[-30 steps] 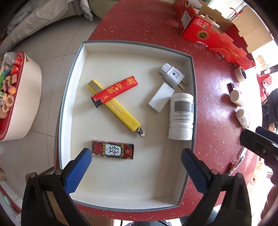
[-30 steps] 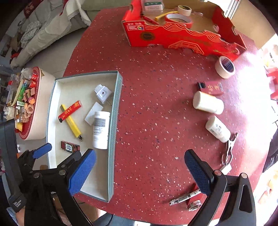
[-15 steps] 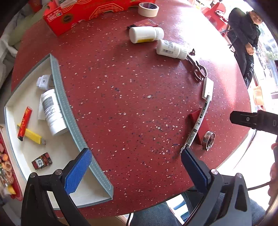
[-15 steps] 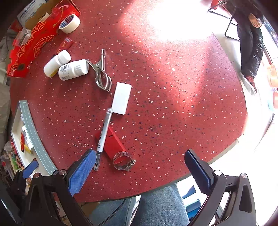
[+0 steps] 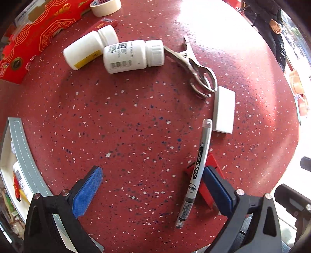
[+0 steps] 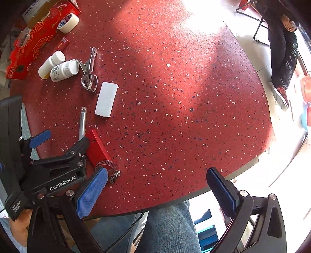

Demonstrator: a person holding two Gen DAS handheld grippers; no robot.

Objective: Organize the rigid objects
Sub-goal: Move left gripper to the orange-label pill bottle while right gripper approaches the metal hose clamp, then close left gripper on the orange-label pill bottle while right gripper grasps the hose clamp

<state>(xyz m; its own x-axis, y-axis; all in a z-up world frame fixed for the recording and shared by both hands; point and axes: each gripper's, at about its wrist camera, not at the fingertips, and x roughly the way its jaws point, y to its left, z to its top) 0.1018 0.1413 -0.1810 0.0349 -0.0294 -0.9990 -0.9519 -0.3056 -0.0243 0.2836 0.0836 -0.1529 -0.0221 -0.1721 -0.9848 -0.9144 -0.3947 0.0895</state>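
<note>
A silver marker pen [image 5: 198,169] lies across a flat red block [image 5: 212,164] near the table's front edge. My left gripper [image 5: 153,191] is open low over the table, its right pad [image 5: 217,189] over the red block just beside the pen. In the right wrist view the left gripper [image 6: 62,142] straddles the pen [image 6: 83,122] and the red block [image 6: 97,149]. A metal hose clamp [image 6: 108,169] rests by the block's near end. My right gripper [image 6: 156,192] is open and holds nothing, hanging over the table's edge.
Farther back lie a white block [image 5: 223,111], a metal clip [image 5: 194,66], two white bottles [image 5: 134,56] [image 5: 87,48], a tape roll [image 5: 105,6] and a red carton [image 5: 38,37]. The grey-rimmed tray [image 5: 21,148] is at left. A person's jeans-clad leg [image 6: 165,223] is under the edge.
Both grippers swung right from the tray to the loose items. The left gripper has dropped close to the pen and red block. Both stay open.
</note>
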